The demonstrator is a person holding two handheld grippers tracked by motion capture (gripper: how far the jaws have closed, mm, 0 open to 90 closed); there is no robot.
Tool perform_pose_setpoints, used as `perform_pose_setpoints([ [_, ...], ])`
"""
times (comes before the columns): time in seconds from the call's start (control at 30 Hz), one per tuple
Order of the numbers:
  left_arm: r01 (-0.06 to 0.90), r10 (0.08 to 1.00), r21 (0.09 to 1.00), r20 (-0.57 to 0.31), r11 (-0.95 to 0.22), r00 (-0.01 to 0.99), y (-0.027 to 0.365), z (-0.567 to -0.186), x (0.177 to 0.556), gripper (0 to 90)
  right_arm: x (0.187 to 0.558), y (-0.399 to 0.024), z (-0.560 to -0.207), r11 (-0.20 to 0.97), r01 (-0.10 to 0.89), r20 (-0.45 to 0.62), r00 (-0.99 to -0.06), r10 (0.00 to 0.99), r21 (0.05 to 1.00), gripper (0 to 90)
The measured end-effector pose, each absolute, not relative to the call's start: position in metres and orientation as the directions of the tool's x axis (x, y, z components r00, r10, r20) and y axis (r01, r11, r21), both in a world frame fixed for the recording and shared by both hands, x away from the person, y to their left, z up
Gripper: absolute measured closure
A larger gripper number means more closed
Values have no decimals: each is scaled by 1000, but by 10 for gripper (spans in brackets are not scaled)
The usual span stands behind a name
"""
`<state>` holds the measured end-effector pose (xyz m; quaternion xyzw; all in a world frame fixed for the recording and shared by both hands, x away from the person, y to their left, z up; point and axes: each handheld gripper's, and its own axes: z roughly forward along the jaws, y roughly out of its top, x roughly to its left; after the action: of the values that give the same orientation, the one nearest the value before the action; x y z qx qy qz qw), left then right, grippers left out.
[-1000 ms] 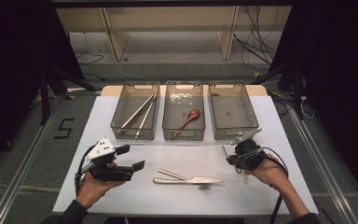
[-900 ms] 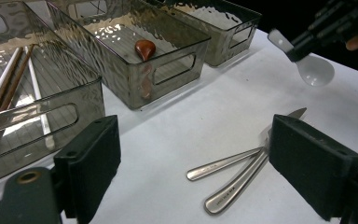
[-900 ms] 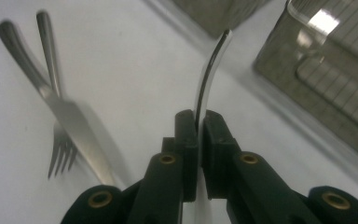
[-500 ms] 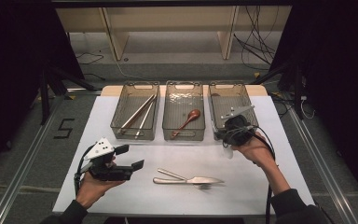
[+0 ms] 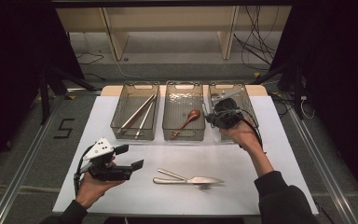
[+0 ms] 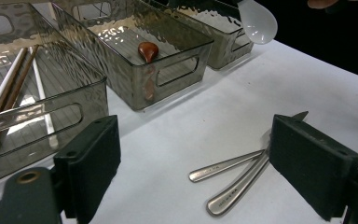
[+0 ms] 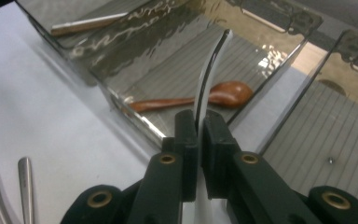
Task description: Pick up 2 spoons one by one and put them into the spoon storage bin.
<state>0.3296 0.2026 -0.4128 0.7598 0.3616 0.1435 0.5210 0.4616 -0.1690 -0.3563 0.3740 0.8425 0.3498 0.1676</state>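
Right gripper (image 7: pixel 199 135) clamps our white spoon (image 7: pixel 209 70) edge-on — carrying it over the middle bin (image 5: pixel 183 135) and right bin (image 5: pixel 251 122) at one o'clock; next we lower, then release into a bin.

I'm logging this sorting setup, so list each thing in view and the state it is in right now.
Left hand-held gripper: open, holding nothing, above the table.
Right hand-held gripper: shut on the white spoon, over the bins.
White spoon: clamped by its handle, off the table.
Wooden spoon: lying in the middle bin.
Chopsticks: lying in the left bin.
Metal cutlery: lying loose on the table.
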Motion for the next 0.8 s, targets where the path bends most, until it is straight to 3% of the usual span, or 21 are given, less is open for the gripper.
perform_pose_setpoints([
  [0.8,399,698,898,-165,-186,696,205,-414,330,163,515,-128,-352,406,539,-2,-600,800,738,863],
])
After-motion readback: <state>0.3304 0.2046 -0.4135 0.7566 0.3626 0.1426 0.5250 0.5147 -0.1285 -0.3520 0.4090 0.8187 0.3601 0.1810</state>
